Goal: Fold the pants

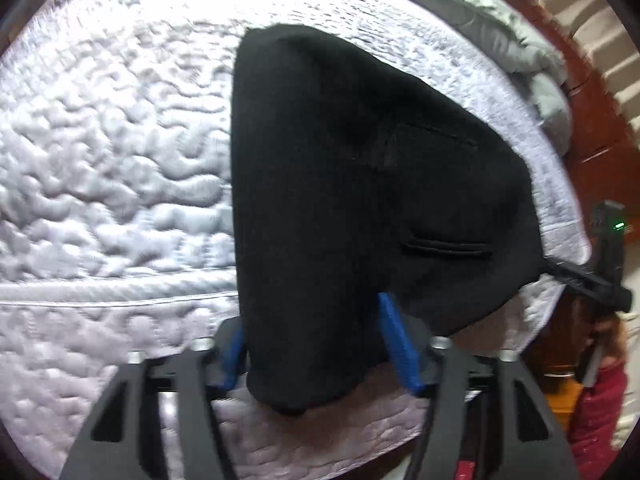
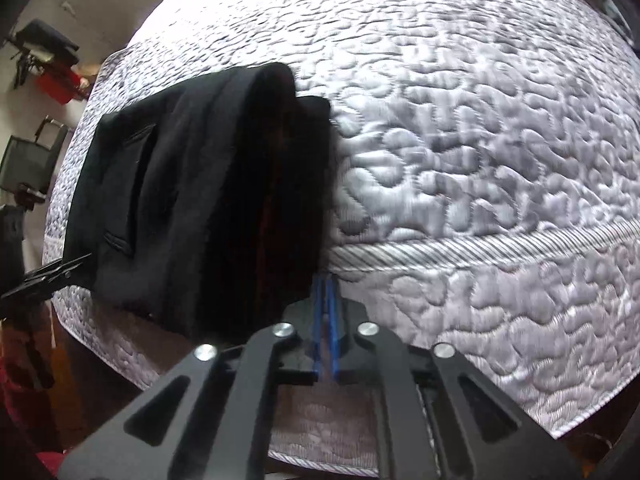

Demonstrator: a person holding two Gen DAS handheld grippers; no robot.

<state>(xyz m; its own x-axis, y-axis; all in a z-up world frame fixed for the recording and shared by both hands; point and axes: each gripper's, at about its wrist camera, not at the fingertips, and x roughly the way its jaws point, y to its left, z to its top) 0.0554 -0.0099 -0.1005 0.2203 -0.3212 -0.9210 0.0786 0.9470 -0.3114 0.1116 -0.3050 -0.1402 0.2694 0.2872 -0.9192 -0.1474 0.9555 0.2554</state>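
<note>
The black pants [image 1: 360,184] lie folded into a thick bundle on the white quilted mattress [image 1: 120,140], near its corner, pocket side up. Their near end hangs over the mattress edge. My left gripper [image 1: 312,308] straddles that end with its blue fingers [image 1: 400,344] set wide. Fabric fills the gap and touches both pads. In the right wrist view the pants [image 2: 200,200] sit at the left. My right gripper [image 2: 326,280] is shut just beside the bundle's right edge, at the mattress piping, and I see no fabric between its fingers.
A grey duvet [image 1: 520,48] is bunched at the far side of the mattress. A black bar [image 1: 588,280] reaches in at the pants' edge by the mattress corner; a similar black bar [image 2: 48,272] shows in the right wrist view. Wooden furniture [image 1: 592,128] stands beyond the bed.
</note>
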